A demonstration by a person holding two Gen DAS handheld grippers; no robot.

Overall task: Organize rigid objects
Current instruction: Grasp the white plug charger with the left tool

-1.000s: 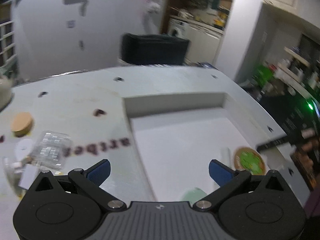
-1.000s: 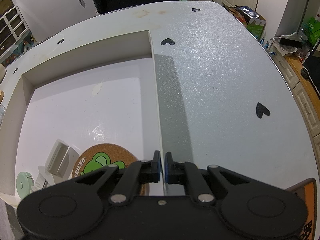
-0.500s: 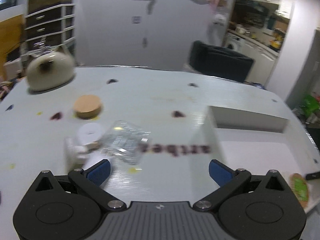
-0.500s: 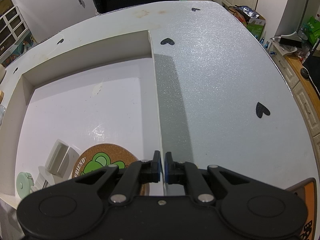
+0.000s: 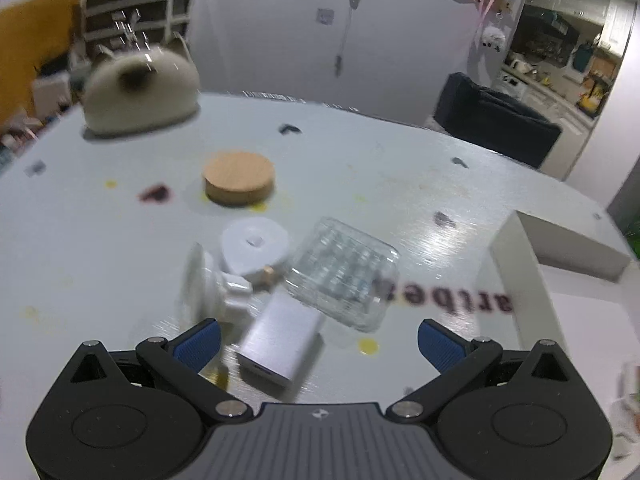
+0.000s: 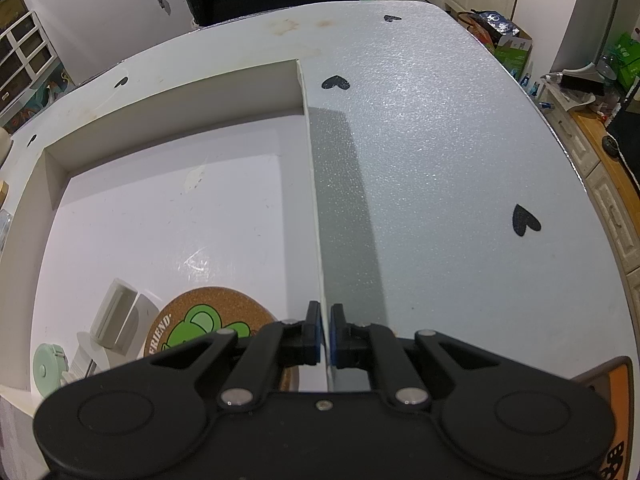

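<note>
Your left gripper point(image 5: 318, 340) hangs wide open over a silver block point(image 5: 280, 344), clear case point(image 5: 344, 276) and white disc point(image 5: 256, 248) clustered on the grey table point(image 5: 100, 248). Your right gripper point(image 6: 325, 336) pinches the white tray point(image 6: 314, 200) wall; a cork coaster point(image 6: 200, 320) lies inside.

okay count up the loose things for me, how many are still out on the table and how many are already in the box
On the table: 5 – wooden lid, white disc, clear case, silver block, white holder
In the box: 3 – cork coaster, cream holder, green tape
Total: 8
</note>
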